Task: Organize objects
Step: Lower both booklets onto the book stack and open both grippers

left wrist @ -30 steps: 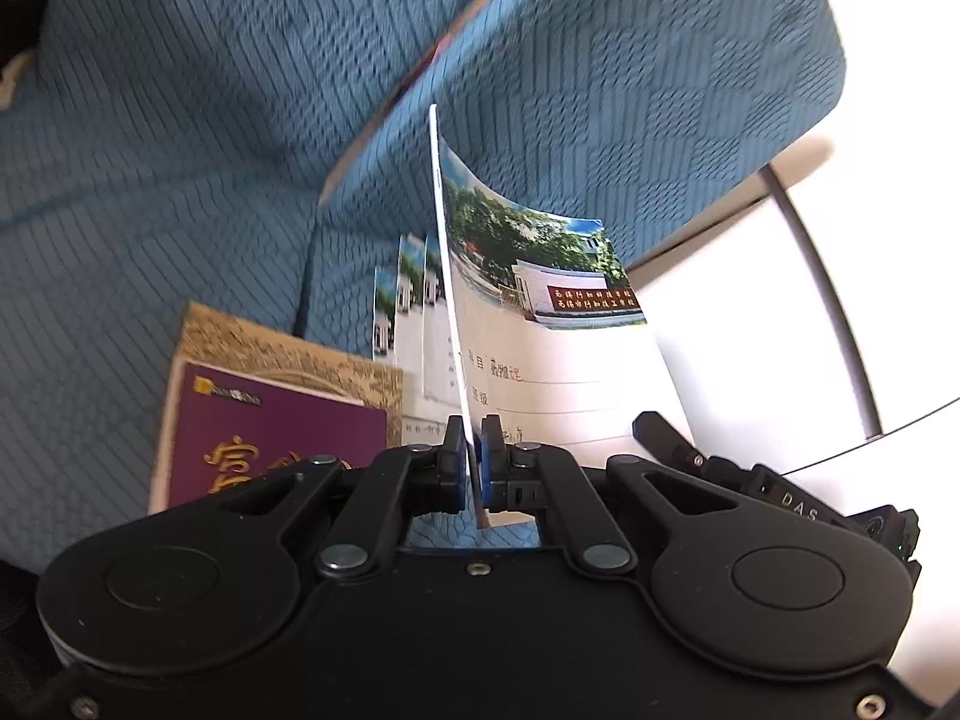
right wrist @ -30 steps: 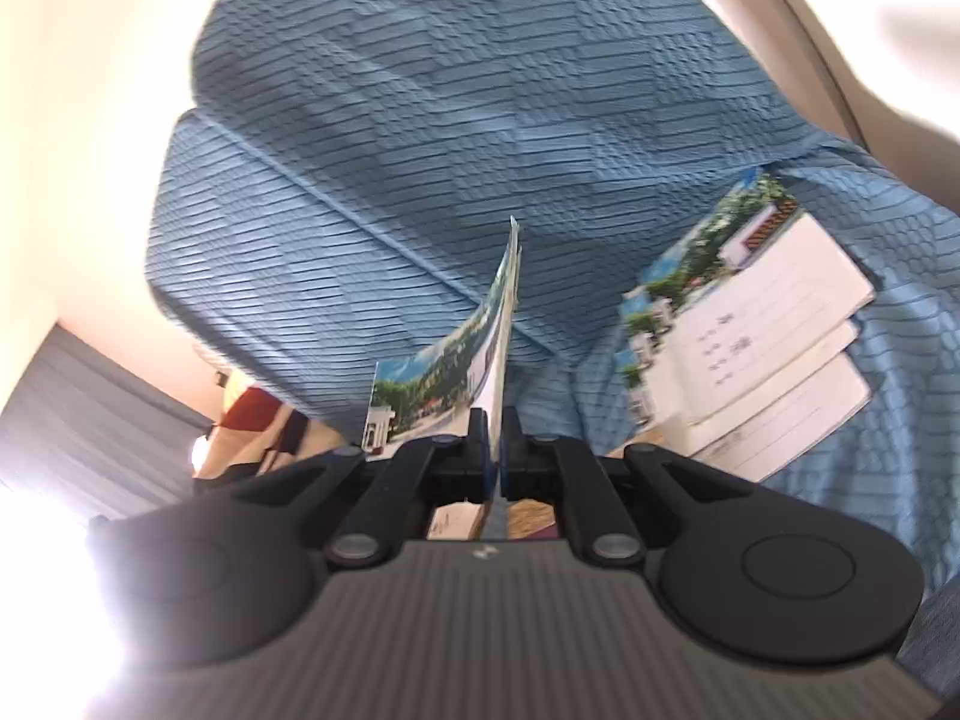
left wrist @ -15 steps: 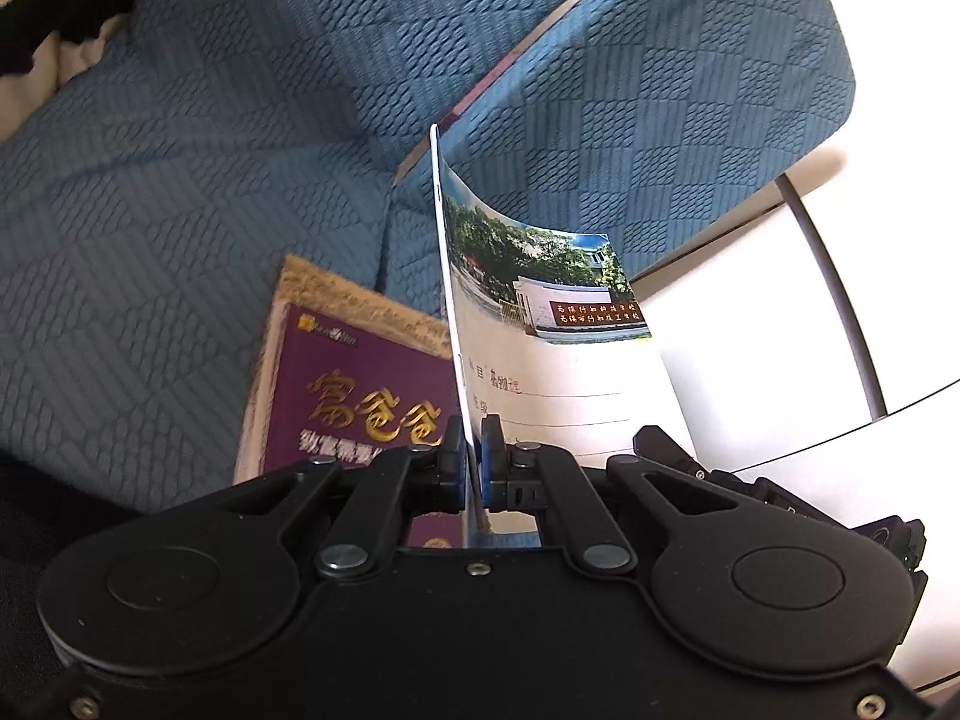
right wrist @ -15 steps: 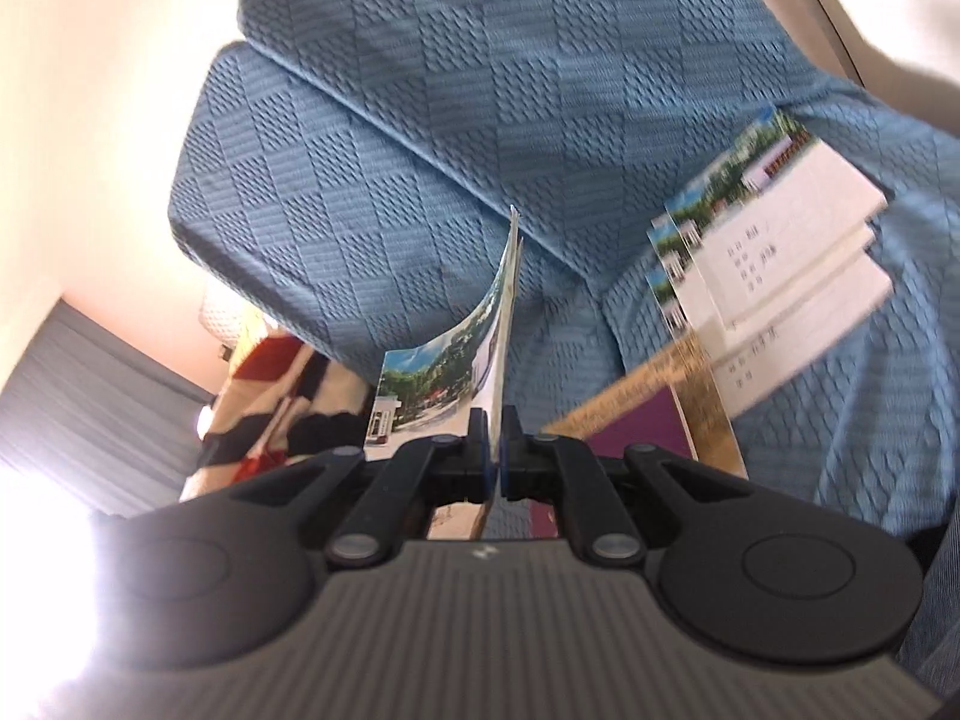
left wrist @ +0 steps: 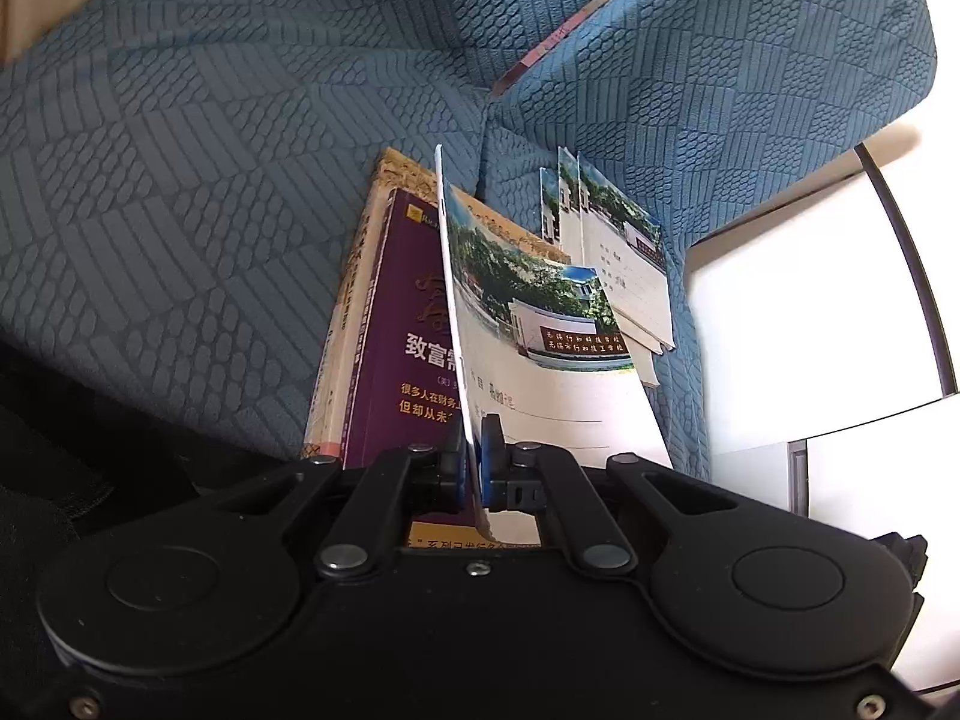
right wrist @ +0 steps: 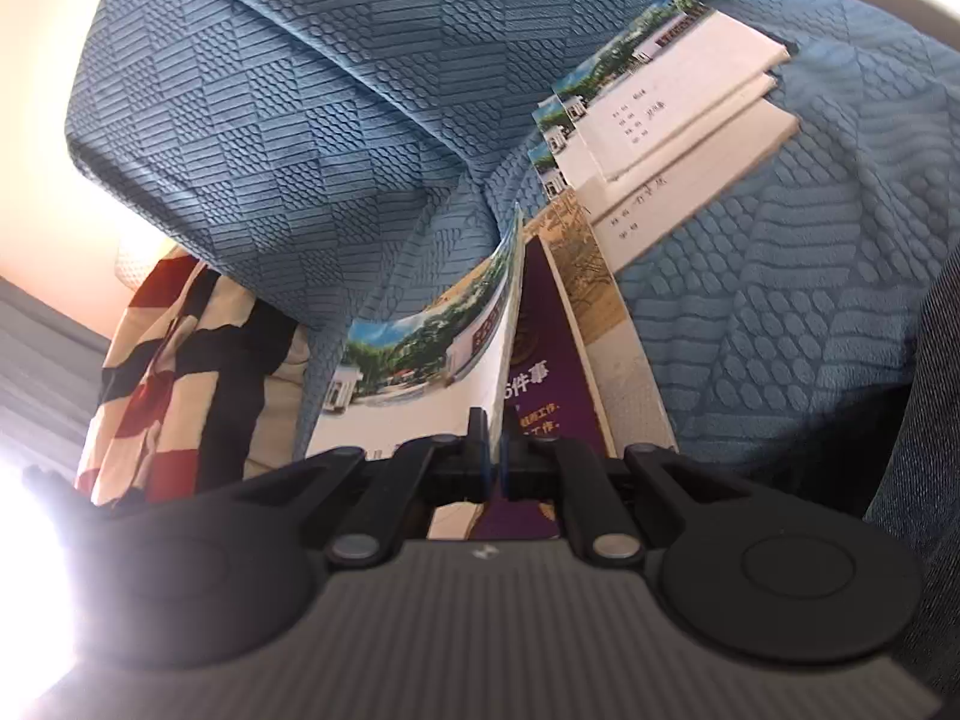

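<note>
Both tools are pressed together on the same thin booklet: the left tool [left wrist: 474, 450] pinches one bottom corner, the right tool [right wrist: 489, 450] the other. The booklet [left wrist: 540, 348] hangs on edge between them, just above the purple book [left wrist: 396, 360] that lies on the blue sofa seat [left wrist: 180, 210]. It bows visibly in the right wrist view.

Three matching booklets [right wrist: 666, 120] lie fanned on the seat just beyond the purple book, overlapping its far edge (presumably the pile the held one is to join).

Risks noted:
- The grip is on a narrow margin of soft paper. Any pull of the two tools apart or toward each other would likely buckle or tear the cover.
- If one tool lets go before the other, the booklet would probably swing and drop askew across the purple book, short of the pile.
- Setting it down at this tilt could let the leading edge catch the fanned pile and push it further out of line, toward the seat's edge.
- The quilted fabric is soft and sloped near the back cushion [right wrist: 300, 90], so a stack there may slide.
</note>
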Tool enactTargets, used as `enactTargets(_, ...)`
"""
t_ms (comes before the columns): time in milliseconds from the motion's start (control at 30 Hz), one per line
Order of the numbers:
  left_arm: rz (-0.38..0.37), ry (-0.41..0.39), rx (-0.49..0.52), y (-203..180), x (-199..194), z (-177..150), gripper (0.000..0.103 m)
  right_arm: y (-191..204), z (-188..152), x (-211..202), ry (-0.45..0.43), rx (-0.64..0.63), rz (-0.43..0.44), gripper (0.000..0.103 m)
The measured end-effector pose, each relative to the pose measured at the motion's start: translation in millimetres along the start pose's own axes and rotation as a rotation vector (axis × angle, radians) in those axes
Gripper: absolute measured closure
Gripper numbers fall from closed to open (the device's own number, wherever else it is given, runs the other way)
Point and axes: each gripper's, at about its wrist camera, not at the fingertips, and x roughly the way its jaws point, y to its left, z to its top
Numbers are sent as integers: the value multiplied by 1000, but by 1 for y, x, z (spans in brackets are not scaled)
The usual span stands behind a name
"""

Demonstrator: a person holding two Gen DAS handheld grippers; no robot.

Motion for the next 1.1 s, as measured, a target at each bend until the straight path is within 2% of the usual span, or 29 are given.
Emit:
enactTargets(333,53,52,-21,13,17,-11,99,-14,-10,14,66,-4,-53,93)
enactTargets(567,68,44,-18,14,14,-13,93,-15,-9,12,86,11,-64,90)
enactTargets(600,69,39,-6,13,11,-13,90,-15,-9,12,89,11,-71,88)
enactTargets(633,70,34,3,11,10,-12,85,-14,-8,12,90,8,-78,82)
enactTargets(700,82,22,20,9,4,-13,80,-12,-6,9,82,4,-84,69)
enactTargets(733,92,15,30,8,1,-14,79,-12,-5,7,75,1,-88,57)
enactTargets(767,102,7,37,7,-2,-14,79,-10,-4,4,67,-3,-101,50)
enactTargets(967,127,-48,94,-7,-22,-14,79,-1,5,-14,21,-83,-152,49)
enactTargets(1100,141,-106,150,-26,-35,-14,79,11,12,-35,-45,-168,-185,49)
